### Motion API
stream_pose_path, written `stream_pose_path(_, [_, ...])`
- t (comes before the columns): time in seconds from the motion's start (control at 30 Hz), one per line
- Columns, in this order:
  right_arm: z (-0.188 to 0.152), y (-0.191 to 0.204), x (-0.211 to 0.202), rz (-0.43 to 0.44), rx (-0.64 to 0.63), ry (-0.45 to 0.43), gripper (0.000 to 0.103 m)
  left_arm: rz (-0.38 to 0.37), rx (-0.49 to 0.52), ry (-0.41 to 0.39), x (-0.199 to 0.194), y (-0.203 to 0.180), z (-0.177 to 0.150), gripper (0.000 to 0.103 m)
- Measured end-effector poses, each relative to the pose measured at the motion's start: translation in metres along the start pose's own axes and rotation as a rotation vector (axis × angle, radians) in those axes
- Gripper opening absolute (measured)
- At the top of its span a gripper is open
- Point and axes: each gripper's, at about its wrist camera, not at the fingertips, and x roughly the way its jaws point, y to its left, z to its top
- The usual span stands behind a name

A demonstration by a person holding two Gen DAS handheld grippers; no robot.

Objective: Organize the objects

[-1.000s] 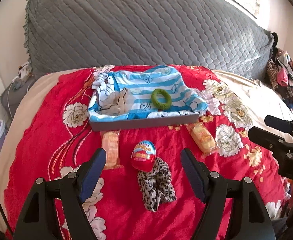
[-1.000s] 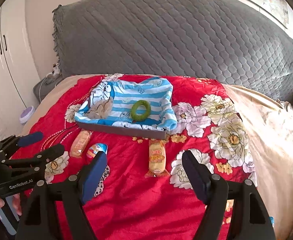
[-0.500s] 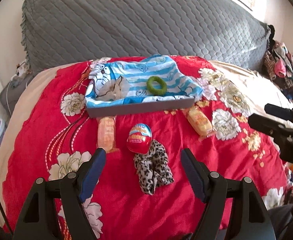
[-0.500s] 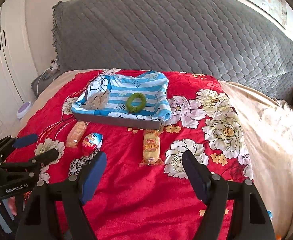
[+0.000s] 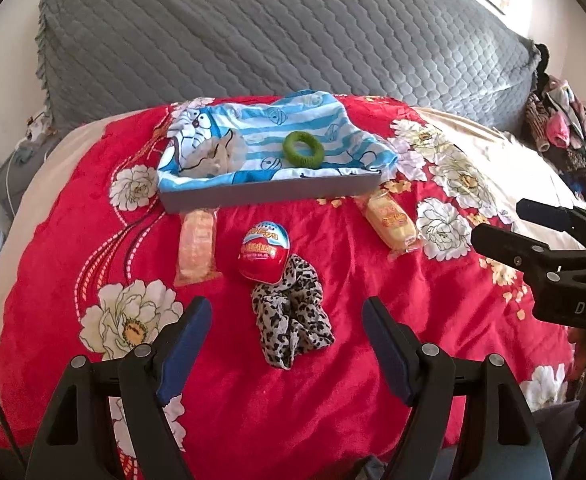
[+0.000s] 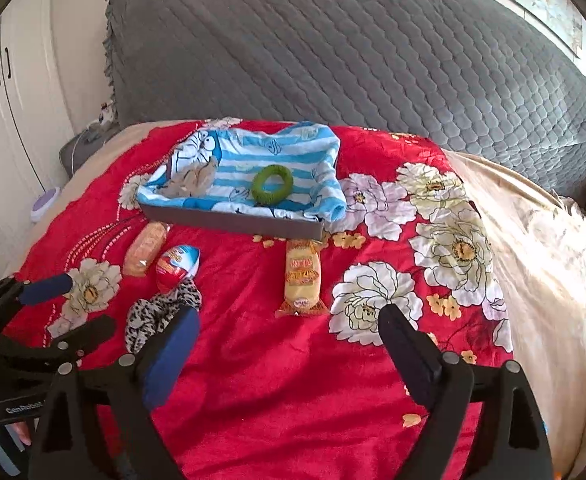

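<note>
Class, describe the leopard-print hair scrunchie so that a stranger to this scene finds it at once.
Start at the shallow grey tray lined with blue-striped cloth on the red floral blanket. In front of it lies a red egg-shaped toy capsule; the leopard-print hair scrunchie touches its near side. It alone is soft, crumpled spotted fabric, not a wrapped snack.
</note>
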Motion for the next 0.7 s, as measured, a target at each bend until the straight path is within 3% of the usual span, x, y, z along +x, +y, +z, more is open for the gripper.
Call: stream_pose_path(0.7, [-0.007, 0.001, 0.025, -0.015, -0.027, 0.055, 0.095, -0.01, -0.054, 0.072, 0.031, 0.016, -0.024, 0.082])
